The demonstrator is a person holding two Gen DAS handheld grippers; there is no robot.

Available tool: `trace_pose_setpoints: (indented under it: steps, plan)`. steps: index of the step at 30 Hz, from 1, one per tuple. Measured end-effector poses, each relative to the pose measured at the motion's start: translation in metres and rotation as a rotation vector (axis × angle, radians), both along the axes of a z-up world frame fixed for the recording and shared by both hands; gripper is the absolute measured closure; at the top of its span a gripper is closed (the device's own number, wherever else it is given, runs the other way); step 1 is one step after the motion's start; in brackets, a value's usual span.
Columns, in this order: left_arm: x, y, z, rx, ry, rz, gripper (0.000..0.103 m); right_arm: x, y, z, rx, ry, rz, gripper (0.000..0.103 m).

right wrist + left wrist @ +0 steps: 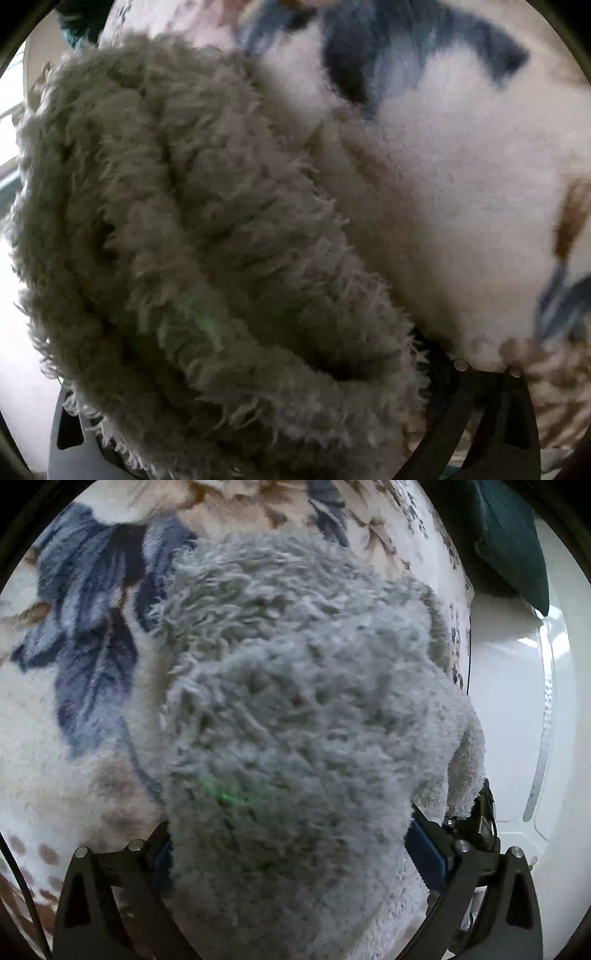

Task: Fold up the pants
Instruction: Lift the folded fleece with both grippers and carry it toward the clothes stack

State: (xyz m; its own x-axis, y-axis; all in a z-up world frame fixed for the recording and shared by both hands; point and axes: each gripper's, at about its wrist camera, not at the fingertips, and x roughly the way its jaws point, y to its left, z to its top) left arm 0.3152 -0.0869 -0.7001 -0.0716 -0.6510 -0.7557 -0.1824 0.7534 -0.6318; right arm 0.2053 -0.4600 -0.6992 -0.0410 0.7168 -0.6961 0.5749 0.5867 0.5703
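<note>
The left wrist view showed the shaggy grey fleece pants [295, 709] heaped on a plush white blanket printed with dark blue and brown leaves [85, 635]. The pants filled the middle of the picture and ran down between the two black fingers of the left claw [291, 853]. Those fingers stood wide apart, one at each side of the fabric, with the blue pad [424, 853] of the right-hand one showing just beside the pile. Whether the pads pressed on the fleece could not be told, though the jaws looked spread rather than clamped. A flap of the pants drooped over the upper part of that same finger. To the right of the pants the blanket ended at an edge, and beyond it lay a smooth white surface [509, 709]. A dark green cushion [513, 542] sat above that surface, well apart from the pants.

In the right wrist view the same pants [192, 240] lay bunched in thick rolled folds, taking up the left and centre of the picture, with the blanket [461, 192] showing to their right. The right claw [266, 424] was mostly buried under the fleece; only parts of its black fingers showed at the lower left and lower right of the pants, set far apart. The picture was blurred, and contact between its pads and the fabric could not be made out.
</note>
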Motion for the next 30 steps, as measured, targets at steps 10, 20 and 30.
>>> trace_pose_setpoints:
  steps: [10, 20, 30]
  plan:
    - [0.009, 0.004, 0.057, -0.07, -0.064, -0.028, 0.057, 0.015, 0.014, 0.081, -0.103, -0.102, 0.011, 0.059]
    - [0.136, 0.077, 0.204, -0.097, -0.208, -0.032, 0.056, 0.137, 0.081, 0.231, -0.122, -0.293, -0.003, 0.059]
    - [0.363, 0.158, 0.319, -0.015, -0.389, -0.068, 0.055, 0.373, 0.164, 0.299, -0.116, -0.436, -0.009, 0.059]
